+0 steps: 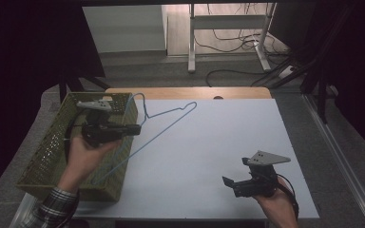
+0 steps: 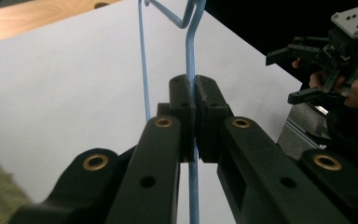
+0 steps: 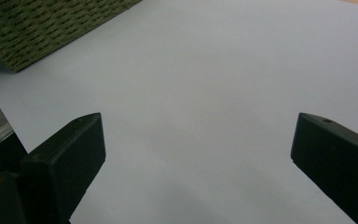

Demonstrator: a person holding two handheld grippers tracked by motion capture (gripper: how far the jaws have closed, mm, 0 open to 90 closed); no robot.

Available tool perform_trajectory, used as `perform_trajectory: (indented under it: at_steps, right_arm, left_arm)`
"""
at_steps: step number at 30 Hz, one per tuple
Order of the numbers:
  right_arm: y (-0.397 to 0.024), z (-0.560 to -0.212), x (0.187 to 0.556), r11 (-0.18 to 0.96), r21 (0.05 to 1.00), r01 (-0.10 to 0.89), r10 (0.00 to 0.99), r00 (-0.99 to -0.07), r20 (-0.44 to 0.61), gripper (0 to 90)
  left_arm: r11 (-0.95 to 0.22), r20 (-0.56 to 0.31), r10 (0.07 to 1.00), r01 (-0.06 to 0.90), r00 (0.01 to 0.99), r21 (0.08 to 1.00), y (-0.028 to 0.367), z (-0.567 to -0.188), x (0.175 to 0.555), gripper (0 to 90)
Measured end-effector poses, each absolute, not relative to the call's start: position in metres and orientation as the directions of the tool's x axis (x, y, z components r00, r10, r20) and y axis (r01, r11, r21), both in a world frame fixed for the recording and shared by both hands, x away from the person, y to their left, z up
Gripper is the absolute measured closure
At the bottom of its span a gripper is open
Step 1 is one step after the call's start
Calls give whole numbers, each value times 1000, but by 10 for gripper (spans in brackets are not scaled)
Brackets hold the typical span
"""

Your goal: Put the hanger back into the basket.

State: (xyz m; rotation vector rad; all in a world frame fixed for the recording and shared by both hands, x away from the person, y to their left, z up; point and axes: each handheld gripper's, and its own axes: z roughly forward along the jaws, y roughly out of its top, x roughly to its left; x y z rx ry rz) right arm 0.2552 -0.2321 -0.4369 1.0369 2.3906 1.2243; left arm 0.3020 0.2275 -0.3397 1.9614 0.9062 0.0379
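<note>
The left gripper [image 1: 135, 129] has its jaws pinched tight on the wire of a light blue wire hanger [image 1: 164, 124], clamping one thin side of it, as the left gripper view shows with the wire [image 2: 189, 79] running straight up between the closed pads. The hanger is partly lifted: its lower end dips into the green woven basket [image 1: 52, 147] at about 9 o'clock on the white table [image 1: 228, 137], while its upper part reaches out over the basket's rim toward 1 o'clock. Judging from this, the hanger is gripped and halfway out of, or into, the basket; which way it is travelling cannot be told, and the placing itself is not yet finished. Its long axis runs diagonally from 7 o'clock to 1 o'clock in the high view, with the hook [image 1: 138, 99] curling up near the basket's far corner. The right gripper [image 1: 235, 183] rests low at about 5 o'clock, well apart from the hanger, its jaws spread wide with nothing between them but bare tabletop.
</note>
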Motion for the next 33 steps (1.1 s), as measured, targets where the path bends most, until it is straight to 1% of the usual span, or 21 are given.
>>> perform_trajectory:
  at_steps: [2, 3, 4, 11, 25, 33]
  right_arm:
    - [-238, -439, 254, 385, 788, 481, 705, -704, 85, 25]
    - [-238, -439, 254, 385, 788, 481, 705, -704, 85, 25]
    - [-241, -440, 253, 378, 787, 488, 711, -698, 92, 24]
    - [-246, -441, 248, 376, 787, 489, 715, -693, 89, 20]
    - [-259, -445, 244, 356, 790, 499, 730, -676, 98, 15]
    - [-260, -447, 244, 362, 785, 502, 734, -673, 91, 14]
  left_arm:
    - [-272, -312, 624, 574, 716, 773, 242, -334, 302, 877]
    - [-272, -312, 624, 574, 716, 773, 242, -334, 302, 877]
    - [-261, -314, 626, 572, 713, 778, 253, -333, 302, 877]
    - [-245, -309, 643, 571, 701, 784, 279, -334, 303, 877]
    - [-179, -295, 715, 574, 634, 799, 352, -347, 302, 878]
    - [-150, -294, 745, 579, 599, 801, 381, -357, 300, 878]
